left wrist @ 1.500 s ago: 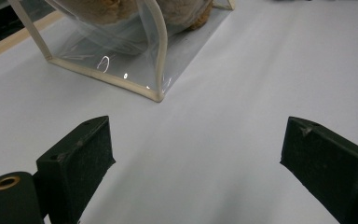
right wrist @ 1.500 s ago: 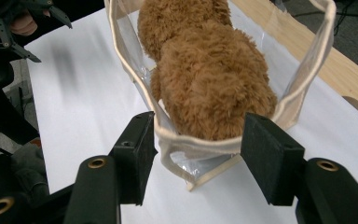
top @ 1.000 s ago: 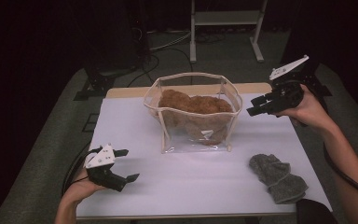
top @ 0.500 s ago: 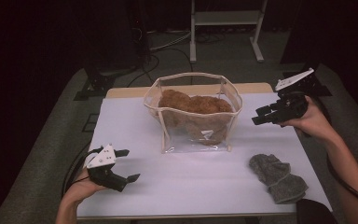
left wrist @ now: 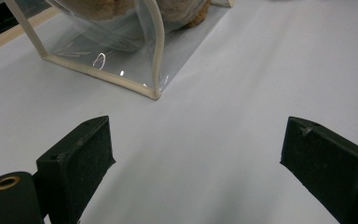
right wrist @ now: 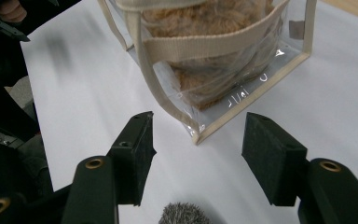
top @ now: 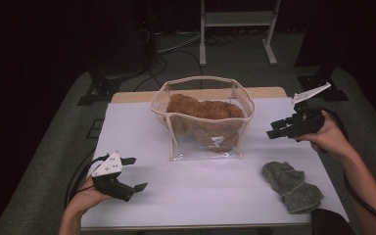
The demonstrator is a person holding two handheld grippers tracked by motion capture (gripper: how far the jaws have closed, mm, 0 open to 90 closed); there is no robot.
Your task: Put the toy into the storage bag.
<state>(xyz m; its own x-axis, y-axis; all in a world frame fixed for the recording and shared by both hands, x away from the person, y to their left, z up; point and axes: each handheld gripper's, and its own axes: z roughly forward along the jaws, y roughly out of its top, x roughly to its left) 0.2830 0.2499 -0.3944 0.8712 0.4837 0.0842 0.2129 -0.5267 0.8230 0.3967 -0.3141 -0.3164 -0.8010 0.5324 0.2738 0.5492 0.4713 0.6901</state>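
Sizing up the cloth [top: 292,186], how do you reckon it will handle? asks the first.

Soft and light, I'd say, answers the second. It's a limp grey knit heap, so it should sag and trail once lifted. Nothing fragile, and the fuzzy surface should not slip in the pads.

Where would you take hold?

On a raised fold near the middle of the heap, pinching down through a couple of layers so it comes up as one bundle and not by a loose edge.

And where is it now?

In the high view it lies on the table [top: 142,127] at the lower right, apart from the bag [top: 210,118], which stands at centre with brown fleece [top: 200,107] inside.

How does it sit to the right gripper [top: 274,131]?

That gripper is at the right edge of the high view, above the cloth in the picture and off the table, pointing left toward the bag. In the right gripper view the cloth [right wrist: 184,213] just peeps in at the bottom edge, below the gap between the jaws; the bag's corner is ahead of them.

Its jaws?

Parted to a middling gap, with nothing in them.

And the left gripper [top: 138,173]?

Lower left, well apart from the cloth, jaws spread wide and empty over bare table in the left gripper view [left wrist: 196,123].
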